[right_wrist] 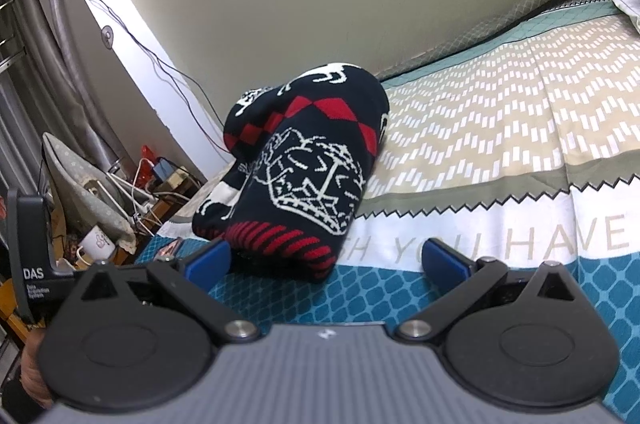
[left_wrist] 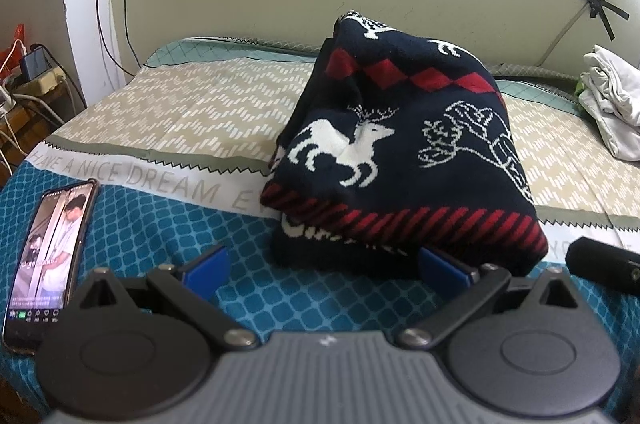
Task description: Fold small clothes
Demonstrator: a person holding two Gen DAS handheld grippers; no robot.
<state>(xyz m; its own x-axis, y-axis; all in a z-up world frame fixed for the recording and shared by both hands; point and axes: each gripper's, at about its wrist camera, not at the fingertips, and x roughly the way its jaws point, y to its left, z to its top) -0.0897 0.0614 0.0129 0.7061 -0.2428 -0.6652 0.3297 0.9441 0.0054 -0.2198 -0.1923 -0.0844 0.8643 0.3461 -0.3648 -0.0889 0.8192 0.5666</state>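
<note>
Navy knit reindeer sweater (left_wrist: 404, 143) bundled in a folded heap on bed quilt (left_wrist: 192, 103), hem nearest both tools | left gripper (left_wrist: 324, 266) spread wide, empty, hem just ahead | right gripper (right_wrist: 326, 258) spread wide, empty | step: fold looks near done | next: flatten the bundle or move on to white clothes (left_wrist: 612, 99) | phone (left_wrist: 48, 260) at left

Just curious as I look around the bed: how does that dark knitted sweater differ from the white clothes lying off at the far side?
The sweater is navy with red bands and white reindeer; the white clothes are plain. The sweater sits as a folded bundle near the bed's front edge, just ahead of both open grippers; the white clothes lie in a rumpled heap near the wall. The sweater looks thick and knitted, the white clothes thinner. Both rest on the patterned bedspread.
</note>
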